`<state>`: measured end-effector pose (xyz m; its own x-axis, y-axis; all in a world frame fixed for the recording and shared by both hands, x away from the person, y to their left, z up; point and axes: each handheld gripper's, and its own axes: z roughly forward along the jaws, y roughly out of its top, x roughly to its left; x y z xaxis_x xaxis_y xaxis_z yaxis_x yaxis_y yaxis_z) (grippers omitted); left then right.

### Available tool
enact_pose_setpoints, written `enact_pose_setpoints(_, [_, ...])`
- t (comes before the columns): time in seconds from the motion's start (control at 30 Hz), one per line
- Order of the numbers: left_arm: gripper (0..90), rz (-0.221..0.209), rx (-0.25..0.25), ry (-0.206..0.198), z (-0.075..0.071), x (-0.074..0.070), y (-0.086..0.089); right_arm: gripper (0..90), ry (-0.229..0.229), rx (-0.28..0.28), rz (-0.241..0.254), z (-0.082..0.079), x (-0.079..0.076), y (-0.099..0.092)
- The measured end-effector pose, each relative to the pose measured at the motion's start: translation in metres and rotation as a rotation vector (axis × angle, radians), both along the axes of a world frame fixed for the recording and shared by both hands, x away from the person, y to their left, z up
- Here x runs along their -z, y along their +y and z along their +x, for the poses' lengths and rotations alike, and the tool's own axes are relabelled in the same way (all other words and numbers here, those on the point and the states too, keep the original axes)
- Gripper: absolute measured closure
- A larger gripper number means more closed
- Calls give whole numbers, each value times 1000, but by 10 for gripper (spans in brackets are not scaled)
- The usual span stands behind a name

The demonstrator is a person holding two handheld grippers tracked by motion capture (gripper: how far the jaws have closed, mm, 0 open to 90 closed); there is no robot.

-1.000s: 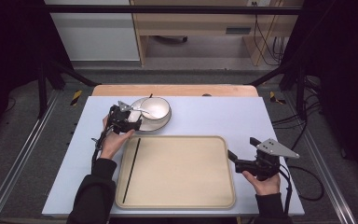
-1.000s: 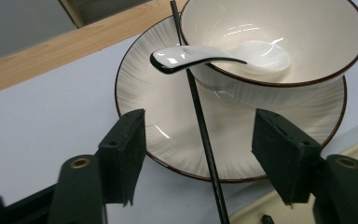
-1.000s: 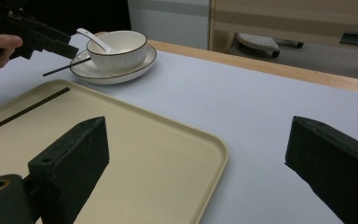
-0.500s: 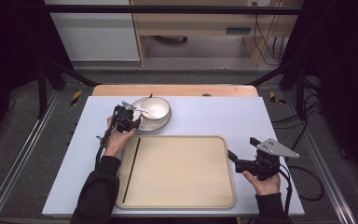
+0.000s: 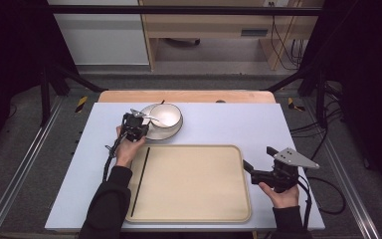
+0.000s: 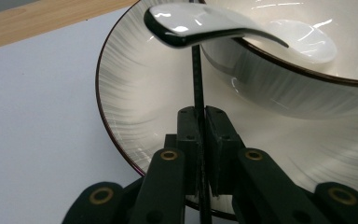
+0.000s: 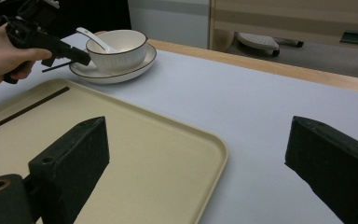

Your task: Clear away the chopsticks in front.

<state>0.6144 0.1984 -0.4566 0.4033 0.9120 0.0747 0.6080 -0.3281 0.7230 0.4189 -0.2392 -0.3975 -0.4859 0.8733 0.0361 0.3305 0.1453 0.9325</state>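
Now, largest first.
Bench (image 5: 229, 124): carries everything.
Tray (image 5: 194, 184): one chopstick (image 5: 140, 180) lies along its left side.
Plate (image 5: 151, 133): holds the bowl (image 5: 166, 115) and spoon (image 6: 191, 25).
Left gripper (image 6: 200, 140): fingers have just been closing, now clamped on a second chopstick (image 6: 196, 74) over the plate rim.
Right gripper (image 7: 196, 158): fingers apart, holding nothing.
Advice: lift straight, avoiding the spoon.

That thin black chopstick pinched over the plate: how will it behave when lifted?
Probably stiff and light: the chopstick looks straight and thin. The left tool has just closed its jaws on the narrow shaft, so it may pivot. It runs under the spoon handle; lifting could nudge the spoon.
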Motion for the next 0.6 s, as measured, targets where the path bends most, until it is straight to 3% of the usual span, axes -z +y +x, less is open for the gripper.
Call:
enact_pose_setpoints(0.23, [849, -16, -10, 1, -2, -1, 0, 62, -1, -1, -2, 0, 0, 0])
enact_pose_setpoints(0.6, [852, -40, -45, -46, -14, -15, 9, 62, -1, 0, 2, -1, -1, 1])
